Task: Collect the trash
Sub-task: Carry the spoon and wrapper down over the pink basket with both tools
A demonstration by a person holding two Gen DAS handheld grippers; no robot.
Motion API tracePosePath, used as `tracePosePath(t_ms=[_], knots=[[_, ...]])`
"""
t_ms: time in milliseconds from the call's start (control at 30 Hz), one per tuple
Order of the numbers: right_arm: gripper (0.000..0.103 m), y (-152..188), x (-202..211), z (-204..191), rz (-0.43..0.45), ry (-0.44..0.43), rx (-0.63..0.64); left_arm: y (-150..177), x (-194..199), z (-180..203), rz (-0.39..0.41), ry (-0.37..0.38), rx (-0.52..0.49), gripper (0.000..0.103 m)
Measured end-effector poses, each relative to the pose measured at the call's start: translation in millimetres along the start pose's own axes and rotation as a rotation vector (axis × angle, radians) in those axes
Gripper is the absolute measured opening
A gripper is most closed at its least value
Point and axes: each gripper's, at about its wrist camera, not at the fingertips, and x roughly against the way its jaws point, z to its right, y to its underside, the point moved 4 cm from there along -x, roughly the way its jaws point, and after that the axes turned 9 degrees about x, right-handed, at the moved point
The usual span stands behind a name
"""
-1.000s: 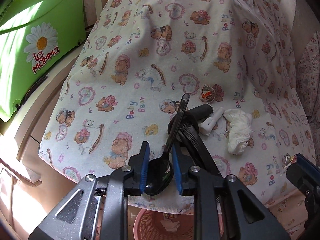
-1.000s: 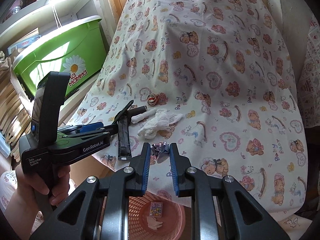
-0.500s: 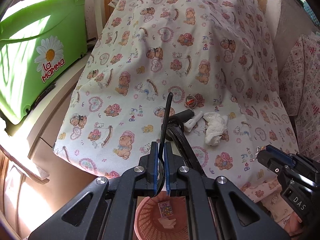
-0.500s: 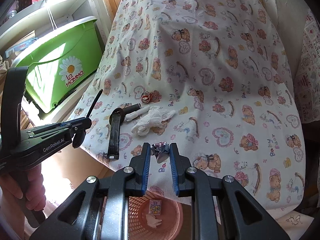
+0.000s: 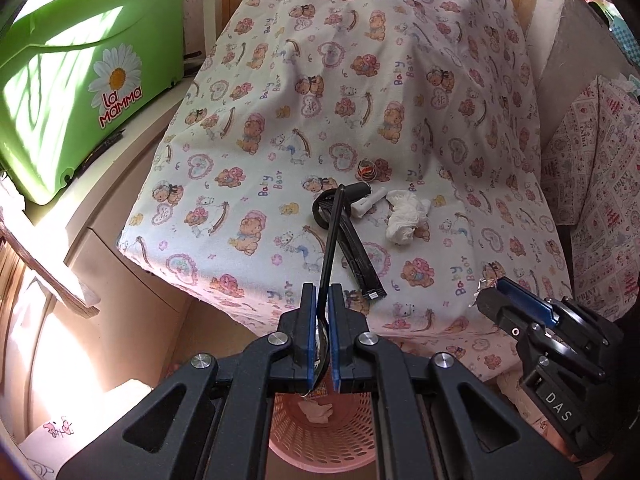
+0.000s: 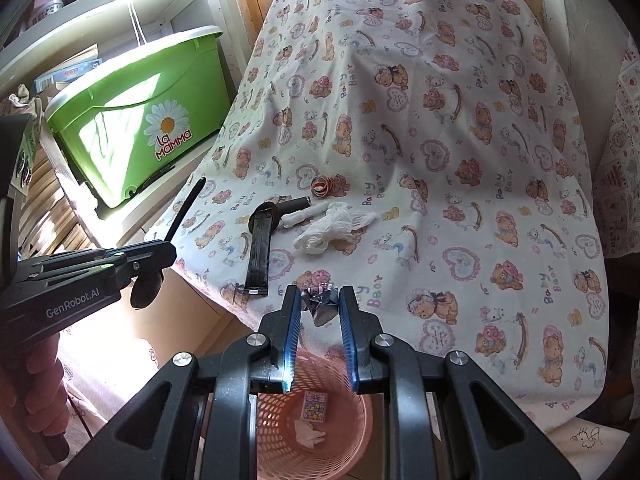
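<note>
Glossy black plastic spoon point(image 5: 331, 240), crinkled foil wrapper point(image 6: 319, 302), perforated plastic basket point(image 6: 352, 440)

A green plastic tub point(image 5: 76, 92) marked "La Mamma" with a daisy sits at ten o'clock on a pale ledge point(image 5: 132, 168), sunlight patching its side. A white cloth printed with bears and hearts point(image 5: 360, 92) drapes the raised surface from centre to twelve o'clock. At three o'clock hangs a second fabric point(image 5: 596, 216) with small pink print. In the right wrist view, white shelving point(image 6: 132, 12) stands above the tub at eleven o'clock.
</note>
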Motion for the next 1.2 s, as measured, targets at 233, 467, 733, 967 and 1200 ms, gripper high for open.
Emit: tracePosePath(t_ms=[233,467,733,967,1200], knots=[[0.021,16,-3,-33,-0.047,-0.071,0.085,22,-13,-2,-0.123,-0.025,0.015,0.005],[0.021,32,-8,-57,-0.098,-0.110,0.164,47,-22,-14,-0.263,-0.019,0.057,0.005],[0.021,55,-28,-60,-0.225,-0.142,0.152,67,-44,-34,-0.389,0.005,0.144,0.005],[0.021,78,-51,-63,-0.335,-0.134,0.159,93,-82,-43,-0.540,0.007,0.236,0.005],[0.021,102,-82,-58,-0.442,-0.087,0.172,122,-138,-57,-0.650,-0.082,0.296,0.005]])
